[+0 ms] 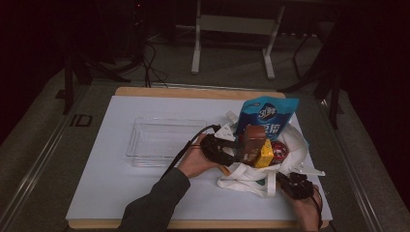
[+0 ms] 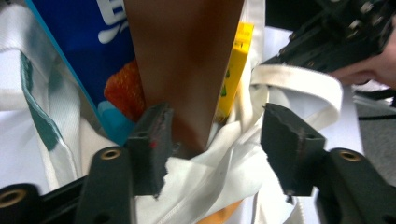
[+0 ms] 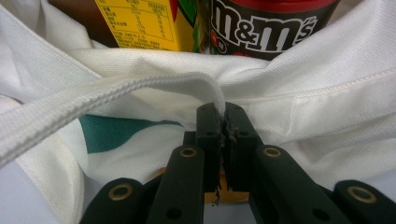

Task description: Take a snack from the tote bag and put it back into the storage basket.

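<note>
Dim room, white table [image 1: 121,193]. Left gripper [image 2: 215,135] gapes around the brown box [image 2: 187,60]; right gripper [image 3: 223,123] pinches the white tote bag [image 3: 327,93] handle.

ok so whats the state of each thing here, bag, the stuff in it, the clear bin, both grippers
white tote bag: lying on the table, mouth open, packed
brown box: standing in the bag, top sticking out
blue pouch: upright in the bag
yellow carton: in the bag beside the brown box
m&m's tub: in the bag
clear bin: empty
left gripper: open, jaws either side of the brown box
right gripper: shut on the bag strap
</note>
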`<action>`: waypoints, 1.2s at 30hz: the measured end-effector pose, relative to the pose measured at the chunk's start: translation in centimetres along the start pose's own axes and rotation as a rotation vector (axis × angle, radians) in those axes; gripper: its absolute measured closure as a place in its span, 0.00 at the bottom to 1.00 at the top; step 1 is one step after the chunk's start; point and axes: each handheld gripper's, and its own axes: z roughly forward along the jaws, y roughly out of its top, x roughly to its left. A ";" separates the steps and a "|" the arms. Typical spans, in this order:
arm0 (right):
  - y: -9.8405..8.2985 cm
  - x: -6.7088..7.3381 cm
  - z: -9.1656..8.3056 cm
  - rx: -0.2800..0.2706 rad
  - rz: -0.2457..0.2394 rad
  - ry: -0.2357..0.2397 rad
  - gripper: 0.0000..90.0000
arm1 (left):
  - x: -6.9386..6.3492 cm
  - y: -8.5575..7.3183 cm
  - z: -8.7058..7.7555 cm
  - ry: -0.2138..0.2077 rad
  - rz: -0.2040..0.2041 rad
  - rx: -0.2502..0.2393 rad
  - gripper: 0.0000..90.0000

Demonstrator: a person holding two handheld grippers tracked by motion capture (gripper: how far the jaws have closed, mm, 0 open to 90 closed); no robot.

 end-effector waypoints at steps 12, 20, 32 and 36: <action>0.0 0.0 0.0 -0.003 -0.001 0.001 0.95 | 0.9 1.3 -0.4 -0.019 -0.005 -0.088 0.33; 0.0 -0.1 0.0 -0.002 -0.004 0.007 0.95 | 1.3 2.4 -0.1 -0.021 0.002 -0.126 0.33; 0.0 -0.1 0.0 -0.002 -0.002 0.011 0.96 | 2.5 3.7 0.7 -0.040 -0.009 -0.176 0.25; 0.0 -0.2 0.0 -0.002 -0.002 0.012 0.96 | 2.1 4.0 1.1 -0.031 0.023 -0.196 0.33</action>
